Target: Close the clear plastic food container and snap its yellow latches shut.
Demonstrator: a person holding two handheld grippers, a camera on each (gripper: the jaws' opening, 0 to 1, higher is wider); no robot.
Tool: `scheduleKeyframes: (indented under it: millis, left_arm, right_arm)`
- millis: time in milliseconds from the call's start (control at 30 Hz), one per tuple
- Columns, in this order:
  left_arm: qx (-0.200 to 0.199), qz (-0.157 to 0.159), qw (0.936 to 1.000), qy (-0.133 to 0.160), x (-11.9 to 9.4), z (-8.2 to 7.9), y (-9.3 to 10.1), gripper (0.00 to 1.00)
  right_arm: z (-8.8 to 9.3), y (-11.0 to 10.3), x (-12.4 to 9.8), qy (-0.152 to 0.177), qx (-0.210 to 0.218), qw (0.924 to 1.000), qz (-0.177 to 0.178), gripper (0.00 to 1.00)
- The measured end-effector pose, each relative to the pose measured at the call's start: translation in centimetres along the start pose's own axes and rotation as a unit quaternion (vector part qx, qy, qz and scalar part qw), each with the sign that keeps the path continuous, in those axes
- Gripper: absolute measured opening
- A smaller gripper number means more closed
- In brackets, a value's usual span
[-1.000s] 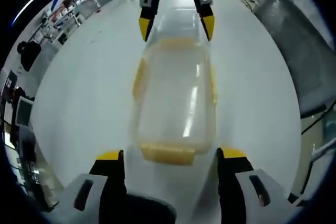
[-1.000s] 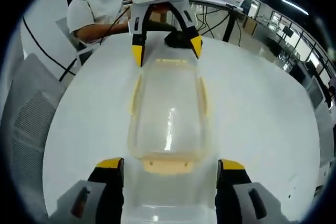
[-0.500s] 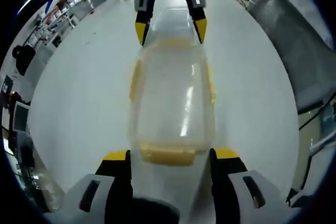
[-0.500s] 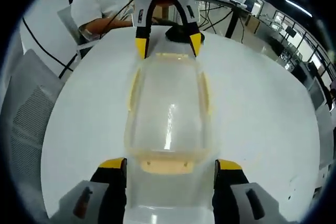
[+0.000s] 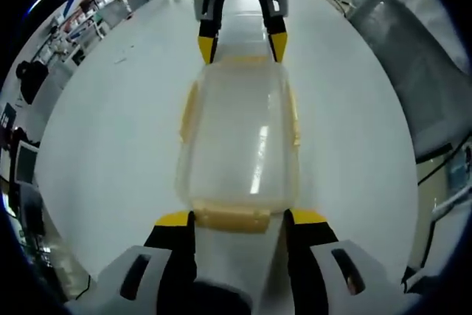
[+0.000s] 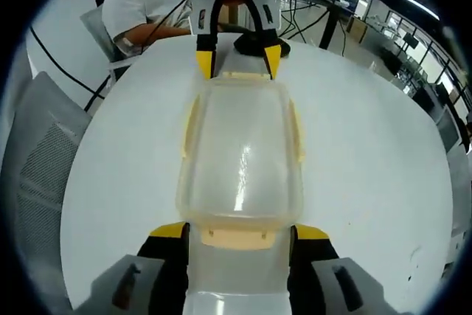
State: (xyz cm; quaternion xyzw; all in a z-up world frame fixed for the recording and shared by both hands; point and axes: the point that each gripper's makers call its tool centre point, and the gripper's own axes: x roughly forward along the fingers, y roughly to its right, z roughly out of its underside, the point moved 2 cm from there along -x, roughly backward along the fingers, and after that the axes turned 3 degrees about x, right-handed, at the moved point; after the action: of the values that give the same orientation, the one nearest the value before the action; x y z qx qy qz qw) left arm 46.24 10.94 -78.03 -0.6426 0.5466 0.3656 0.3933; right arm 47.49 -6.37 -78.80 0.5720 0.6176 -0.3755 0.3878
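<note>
The clear plastic container [image 5: 240, 138] [image 6: 240, 160] lies lengthwise on the round white table [image 5: 110, 153] [image 6: 369, 153], lid on top. Yellow latches run along its long sides [image 5: 189, 112] and sit at both ends. My left gripper [image 5: 240, 219] is open, its jaws close on either side of the near end latch [image 5: 232, 219]. From the opposite end my right gripper [image 6: 239, 232] is open the same way around the other end latch [image 6: 236, 237]. Each gripper appears at the far end in the other's view: right gripper [image 5: 243, 48], left gripper [image 6: 237, 60].
A person in a white shirt [image 6: 140, 12] sits behind the table. A grey mesh chair [image 5: 420, 71] [image 6: 37, 167] stands at the table's side. A black object [image 6: 258, 46] lies behind the left gripper. Bare tabletop surrounds the container.
Both grippers' jaws have narrowed toward the end latches and both have moved in closer to the container's ends. The container has stayed in place.
</note>
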Motion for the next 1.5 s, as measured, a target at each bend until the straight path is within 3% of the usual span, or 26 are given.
scheduleKeyframes:
  millis: [167,233,1067,1367,1500]
  left_arm:
    - [0.0,0.005,1.0,0.0,0.04,0.1,0.01,0.45]
    - [-0.001,0.003,1.0,0.0,0.0,0.16,-0.1,0.37]
    - [0.013,0.019,0.9997,-0.005,0.22,0.06,0.12,0.39]
    - [-0.009,0.006,0.9999,-0.006,0.1,0.06,0.21,0.37]
    - [-0.01,-0.011,0.9996,-0.023,0.06,-0.22,0.15,0.36]
  right_arm:
    - [0.22,0.1,-0.14,-0.006,0.002,1.0,0.002,0.44]
    - [0.39,0.06,-0.17,-0.012,-0.006,0.9999,0.001,0.37]
    - [0.21,-0.2,-0.14,-0.032,-0.001,0.9995,0.003,0.36]
    - [0.23,-0.21,-0.19,-0.034,0.0,0.9994,0.005,0.35]
    - [0.24,-0.2,-0.23,-0.041,-0.001,0.9991,0.01,0.35]
